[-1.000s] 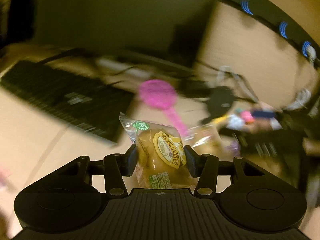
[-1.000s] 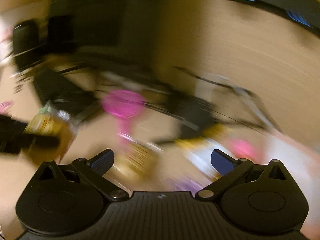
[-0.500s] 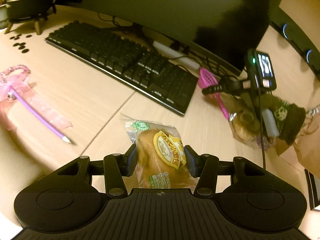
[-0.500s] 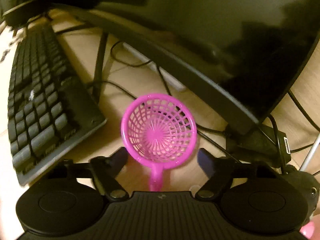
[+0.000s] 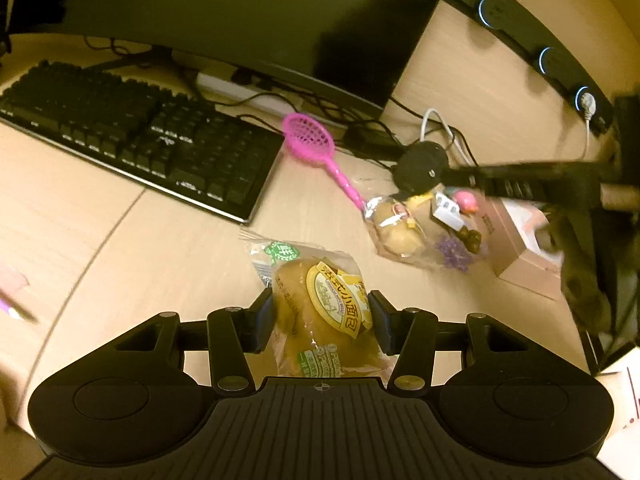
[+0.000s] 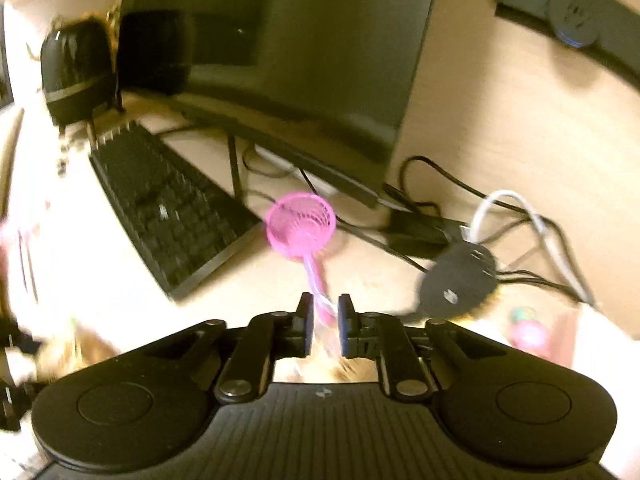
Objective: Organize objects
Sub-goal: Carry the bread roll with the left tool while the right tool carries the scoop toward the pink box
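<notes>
My left gripper point(image 5: 322, 318) is shut on a wrapped bread bun point(image 5: 320, 304) with a yellow label, held above the desk. A pink toy strainer point(image 5: 310, 142) lies by the keyboard's right end, its handle reaching a second wrapped bun point(image 5: 394, 226). In the right wrist view my right gripper point(image 6: 323, 322) is nearly closed around the handle of the pink strainer point(image 6: 301, 224); whether it grips it is unclear. The right gripper's arm shows blurred at the right of the left wrist view.
A black keyboard point(image 5: 140, 136) and a dark monitor point(image 5: 248, 20) stand behind. A pile of small toys point(image 5: 456, 216), a black round gadget point(image 5: 420, 164) with cables and a pink box point(image 5: 520, 248) sit on the right. A black speaker point(image 6: 76, 68) stands far left.
The right gripper's jaws have closed from wide open to nearly shut around the strainer's handle, and it has pulled back. The left gripper still holds the bun and has swung right.
</notes>
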`<action>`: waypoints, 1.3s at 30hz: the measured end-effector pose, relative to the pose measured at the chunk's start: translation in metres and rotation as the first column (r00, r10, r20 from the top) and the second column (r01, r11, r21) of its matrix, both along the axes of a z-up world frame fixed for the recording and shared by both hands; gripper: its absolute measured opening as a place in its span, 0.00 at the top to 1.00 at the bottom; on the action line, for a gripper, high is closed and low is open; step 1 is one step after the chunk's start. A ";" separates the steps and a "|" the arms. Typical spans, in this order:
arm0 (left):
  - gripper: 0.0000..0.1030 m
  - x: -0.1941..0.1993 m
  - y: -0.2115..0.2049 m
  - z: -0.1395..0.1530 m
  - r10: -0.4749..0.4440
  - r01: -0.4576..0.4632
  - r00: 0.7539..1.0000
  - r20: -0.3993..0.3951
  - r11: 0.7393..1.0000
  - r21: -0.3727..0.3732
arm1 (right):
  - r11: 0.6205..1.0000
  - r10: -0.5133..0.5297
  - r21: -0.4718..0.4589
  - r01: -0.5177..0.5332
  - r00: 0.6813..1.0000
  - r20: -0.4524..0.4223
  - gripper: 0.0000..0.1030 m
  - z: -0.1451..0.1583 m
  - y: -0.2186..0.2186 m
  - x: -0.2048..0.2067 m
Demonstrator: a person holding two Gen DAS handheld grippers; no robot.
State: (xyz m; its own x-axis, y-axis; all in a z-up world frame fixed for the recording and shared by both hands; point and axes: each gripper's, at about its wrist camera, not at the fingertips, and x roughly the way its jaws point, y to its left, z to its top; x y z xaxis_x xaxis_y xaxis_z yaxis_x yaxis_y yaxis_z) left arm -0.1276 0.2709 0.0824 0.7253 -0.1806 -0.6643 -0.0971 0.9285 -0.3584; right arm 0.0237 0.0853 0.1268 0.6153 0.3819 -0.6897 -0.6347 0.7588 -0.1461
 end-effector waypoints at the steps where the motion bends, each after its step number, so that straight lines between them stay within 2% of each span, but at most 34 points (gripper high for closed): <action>1: 0.48 -0.001 0.000 -0.001 0.012 -0.012 1.000 -0.004 1.000 -0.007 | 1.000 0.000 -0.012 0.000 1.000 0.015 0.35 -0.003 -0.001 -0.003; 2: 0.48 -0.002 0.002 -0.003 0.024 -0.024 1.000 -0.010 1.000 -0.018 | 1.000 0.002 -0.020 -0.001 0.999 0.034 0.27 -0.005 0.001 -0.005; 3: 0.48 -0.006 0.005 -0.004 0.032 -0.033 0.999 -0.017 0.999 -0.030 | 0.999 0.016 -0.032 -0.014 0.999 0.051 0.23 -0.008 0.006 -0.003; 7: 0.48 -0.024 0.018 -0.005 0.048 -0.049 0.998 -0.031 0.998 -0.033 | 0.997 0.047 -0.069 -0.045 0.999 0.027 0.21 -0.027 0.040 0.026; 8: 0.48 -0.030 0.022 -0.005 0.054 -0.055 0.998 -0.032 0.998 -0.036 | 0.997 0.047 -0.068 -0.046 0.999 0.011 0.19 -0.031 0.049 0.036; 10: 0.48 -0.041 0.032 -0.004 0.070 -0.071 0.997 -0.028 0.996 -0.046 | 0.998 0.051 -0.048 -0.051 0.999 -0.011 0.07 -0.040 0.066 0.056; 12: 0.48 -0.053 0.041 -0.002 0.093 -0.094 0.995 -0.025 0.995 -0.044 | 0.996 0.069 -0.061 -0.069 0.998 -0.009 0.03 -0.052 0.083 0.076; 16: 0.48 -0.074 0.061 0.001 0.164 -0.164 0.986 -0.033 0.986 -0.025 | 0.986 0.087 -0.142 -0.084 0.996 0.019 0.03 -0.078 0.112 0.112; 22: 0.48 -0.088 0.079 0.001 0.231 -0.233 0.972 -0.038 0.971 -0.048 | 0.996 0.042 -0.072 -0.046 0.997 -0.064 0.04 -0.089 0.123 0.154; 24: 0.48 -0.085 0.082 -0.001 0.238 -0.240 0.970 -0.037 0.969 -0.053 | 0.996 0.048 -0.066 -0.052 0.997 -0.062 0.04 -0.091 0.126 0.158; 27: 0.48 -0.078 0.085 -0.005 0.240 -0.243 0.970 -0.045 0.968 -0.064 | 0.997 0.047 -0.062 -0.051 0.996 -0.073 0.07 -0.095 0.129 0.163; 30: 0.48 -0.073 0.084 -0.008 0.229 -0.233 0.972 -0.054 0.970 -0.067 | 0.996 0.060 -0.057 -0.064 0.996 -0.071 0.16 -0.094 0.130 0.162; 36: 0.48 -0.065 0.079 -0.011 0.194 -0.198 0.979 -0.065 0.979 -0.055 | 0.988 0.089 -0.120 -0.093 0.995 -0.041 0.19 -0.099 0.136 0.152; 38: 0.48 -0.062 0.079 -0.010 0.191 -0.195 0.980 -0.063 0.979 -0.059 | 0.992 0.080 -0.095 -0.086 0.995 -0.065 0.36 -0.098 0.130 0.148; 39: 0.48 -0.059 0.079 -0.010 0.191 -0.194 0.980 -0.063 0.979 -0.062 | 0.994 0.076 -0.076 -0.083 0.993 -0.092 0.55 -0.096 0.126 0.147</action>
State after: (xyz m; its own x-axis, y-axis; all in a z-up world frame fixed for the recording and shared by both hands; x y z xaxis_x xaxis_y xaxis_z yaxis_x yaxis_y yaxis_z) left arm -0.1869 0.3500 0.0720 0.7127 -0.0868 -0.6961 -0.2934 0.8645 -0.4081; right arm 0.1706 0.2108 0.0304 0.5199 0.3688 -0.7705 -0.7055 0.6940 -0.1439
